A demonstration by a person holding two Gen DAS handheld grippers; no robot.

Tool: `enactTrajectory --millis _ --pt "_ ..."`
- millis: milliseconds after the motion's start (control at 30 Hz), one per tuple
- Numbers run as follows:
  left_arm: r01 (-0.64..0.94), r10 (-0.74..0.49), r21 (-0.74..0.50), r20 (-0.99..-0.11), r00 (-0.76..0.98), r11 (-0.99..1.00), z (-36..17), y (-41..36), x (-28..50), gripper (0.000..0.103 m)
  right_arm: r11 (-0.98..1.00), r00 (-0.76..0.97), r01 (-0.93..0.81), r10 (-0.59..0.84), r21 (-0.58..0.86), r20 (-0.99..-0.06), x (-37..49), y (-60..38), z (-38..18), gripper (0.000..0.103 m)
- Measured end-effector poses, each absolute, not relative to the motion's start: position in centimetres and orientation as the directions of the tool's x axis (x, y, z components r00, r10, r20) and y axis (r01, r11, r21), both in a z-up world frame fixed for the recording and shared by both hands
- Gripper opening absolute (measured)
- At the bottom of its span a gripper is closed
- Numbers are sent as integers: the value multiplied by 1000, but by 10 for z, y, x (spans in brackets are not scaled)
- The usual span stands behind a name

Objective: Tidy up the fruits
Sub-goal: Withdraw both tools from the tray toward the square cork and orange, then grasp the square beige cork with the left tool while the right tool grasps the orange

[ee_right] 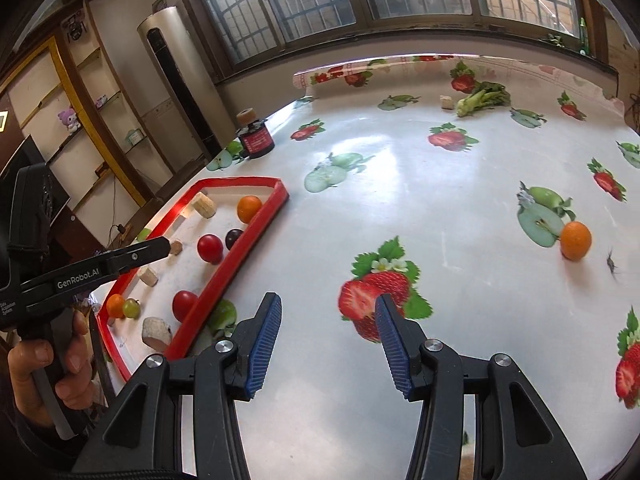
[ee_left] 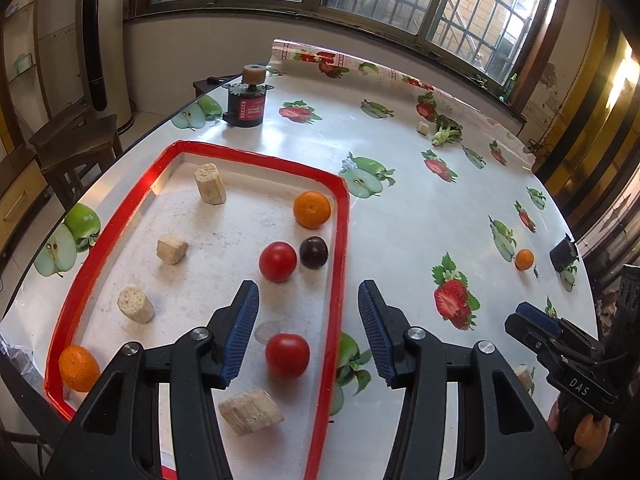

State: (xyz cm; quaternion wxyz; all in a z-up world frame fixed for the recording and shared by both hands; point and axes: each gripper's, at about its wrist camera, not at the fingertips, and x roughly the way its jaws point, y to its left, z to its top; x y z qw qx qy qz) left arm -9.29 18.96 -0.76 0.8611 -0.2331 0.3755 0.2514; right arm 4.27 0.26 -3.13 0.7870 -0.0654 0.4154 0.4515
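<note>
One orange (ee_right: 575, 241) sits alone on the glossy fruit-printed surface (ee_right: 400, 184), well apart from the red-rimmed tray (ee_left: 340, 240) where the other fruit is gathered: two red tomatoes (ee_left: 278, 262), a dark plum (ee_left: 314, 252), two more oranges (ee_left: 312, 209) and, seen from the right wrist, a small green fruit (ee_right: 131, 307), scattered among pale cork-like chunks (ee_left: 210, 183). The left gripper (ee_left: 306, 336) hangs over the tray's near right corner with its jaws partly open and empty, a tomato lying below the gap but not touched. The right gripper (ee_right: 328, 344) hovers over bare surface, jaws likewise partly apart and holding nothing, with the lone orange ahead and to its right. That orange looks light, round and firm, with a slightly pebbled peel that should grip well against ribbed pads; being a ball on a slick cloth, it will likely roll if nudged. Best taken across its widest middle, jaws level on either side, with modest squeeze.
</note>
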Motion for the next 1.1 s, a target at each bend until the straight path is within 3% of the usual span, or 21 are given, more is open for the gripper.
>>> enactTrajectory --millis 467,833,1100 --pt "-453 141 -209 -769 624 867 -7 109 -59 50 707 362 -657 601 263 -713 77 -87 -30 51" --pt "-170 -115 -261 -801 587 950 -26 6 -17 50 757 386 -599 559 261 -733 113 -122 -47 51" --pt "-45 -156 -209 -841 518 977 -47 -42 16 50 764 383 -602 533 234 -755 153 -116 -55 51"
